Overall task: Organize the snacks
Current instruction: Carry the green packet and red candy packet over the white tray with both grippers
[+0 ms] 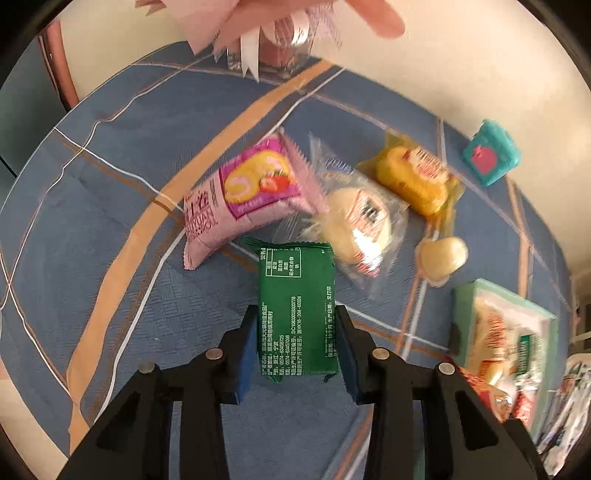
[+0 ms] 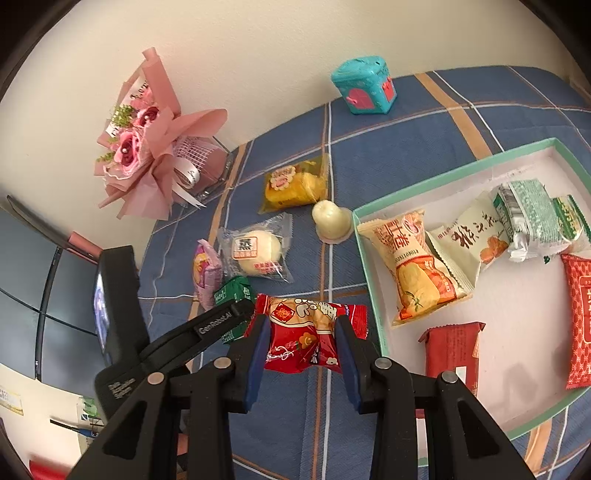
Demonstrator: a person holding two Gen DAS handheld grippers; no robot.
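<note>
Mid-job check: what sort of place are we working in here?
Most likely a home, at a table against a cream wall. Signs: a blue plaid tablecloth, a pink flower bouquet as decoration, and wrapped snacks being sorted into a shallow mint-rimmed box.

bouquet (image 2: 147, 147): pink, against wall | teal tin (image 2: 365, 86): upright on blue plaid tablecloth (image 2: 406, 155)

Left gripper (image 1: 297, 345) points down at a blue plaid cloth (image 1: 122, 177). Green packet (image 1: 297, 312) lies between the 2 blue pads (image 1: 246, 354), back panel up; pads flank its sides, contact unclear. Beyond it: pink packet (image 1: 245, 195), clear-wrapped bun (image 1: 354, 225), yellow cake (image 1: 415, 177), jelly cup (image 1: 443, 258). Teal box (image 1: 491, 153) near the wall. Tray (image 1: 513, 295) at right holds packets. Pink bouquet wrapping (image 1: 236, 22) at top.
</note>
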